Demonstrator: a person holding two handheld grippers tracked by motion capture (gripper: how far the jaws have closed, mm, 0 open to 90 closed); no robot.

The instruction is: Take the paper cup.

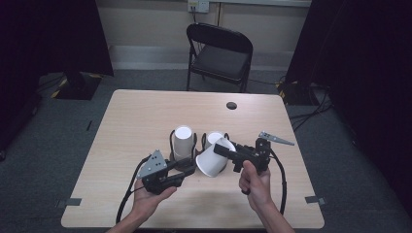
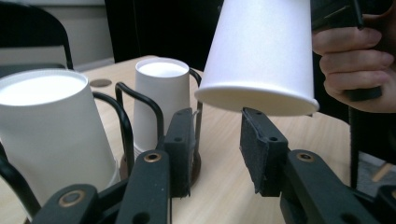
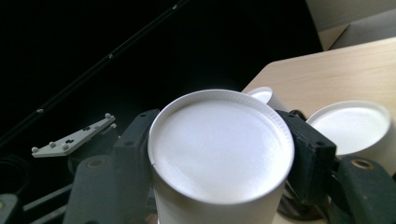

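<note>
Your right gripper (image 1: 224, 150) is clenched on a white paper cup (image 1: 212, 159), holding it tilted above the tabletop (image 1: 141, 116) beside two upturned cups in wire holders (image 1: 183, 141). Your left gripper (image 1: 187, 171) is released, its jaws apart with nothing between them, just below the held cup's rim.

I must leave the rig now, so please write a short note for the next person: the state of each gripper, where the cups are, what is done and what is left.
Right gripper: shut on the held cup, upside down and tilted, above the table.
Left gripper: open, nothing between its jaws, low beside the wire holder.
Two other cups, the near cup and the far cup, stand upside down in the wire holder.
Done: one cup is lifted.
Left: probably setting the held cup down with the others; where exactly, I cannot tell.
</note>
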